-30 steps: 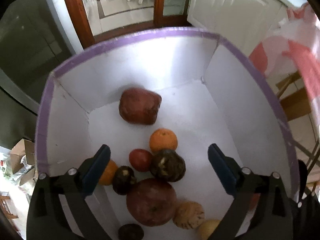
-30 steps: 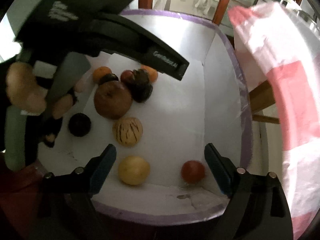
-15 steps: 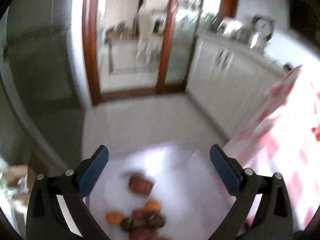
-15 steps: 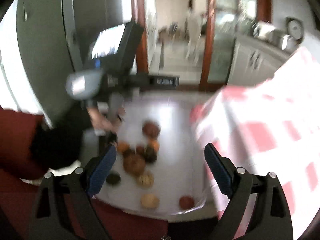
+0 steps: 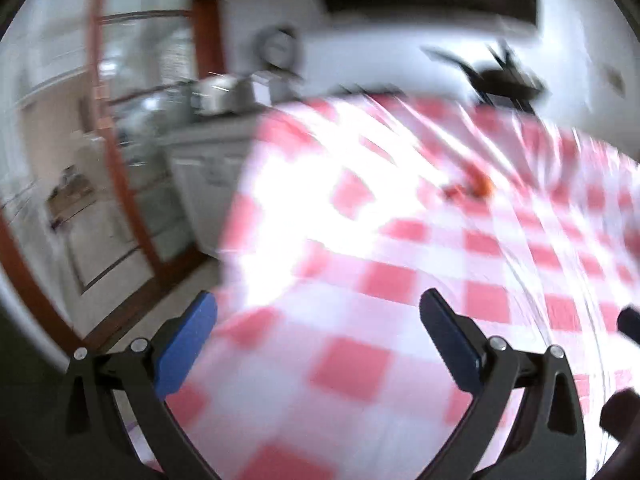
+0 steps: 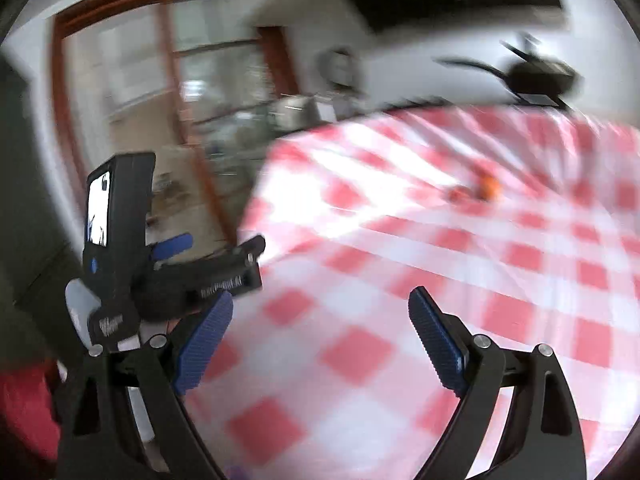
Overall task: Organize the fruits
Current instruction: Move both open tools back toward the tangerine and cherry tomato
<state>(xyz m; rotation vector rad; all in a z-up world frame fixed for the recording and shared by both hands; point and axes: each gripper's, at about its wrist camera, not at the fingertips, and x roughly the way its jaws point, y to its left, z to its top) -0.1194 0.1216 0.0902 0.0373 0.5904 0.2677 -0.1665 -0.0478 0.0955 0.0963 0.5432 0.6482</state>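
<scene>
Both views are motion-blurred and look over a table with a red-and-white checked cloth point(image 5: 400, 280) point(image 6: 440, 280). Far out on the cloth lie two small fruits: an orange one point(image 5: 484, 188) point(image 6: 490, 189) and a red one point(image 5: 454, 191) point(image 6: 458, 194) beside it. My left gripper point(image 5: 318, 332) is open and empty above the near part of the cloth. My right gripper point(image 6: 320, 332) is open and empty too. The right wrist view shows the left gripper's body point(image 6: 176, 276) at the left, at the table's edge. The fruit box is out of view.
A dark pan point(image 5: 504, 78) point(image 6: 536, 76) stands beyond the far edge of the table. Left of the table are white cabinets point(image 5: 200, 184), a metal pot point(image 5: 222, 94) on the counter and a wooden door frame point(image 5: 120, 184). A red sleeve point(image 6: 24, 412) shows at the lower left.
Both grippers have swung up and to the right, away from the white purple-rimmed fruit box, which has left view. The checked table with two fruits now fills both views. Jaws stay open.
</scene>
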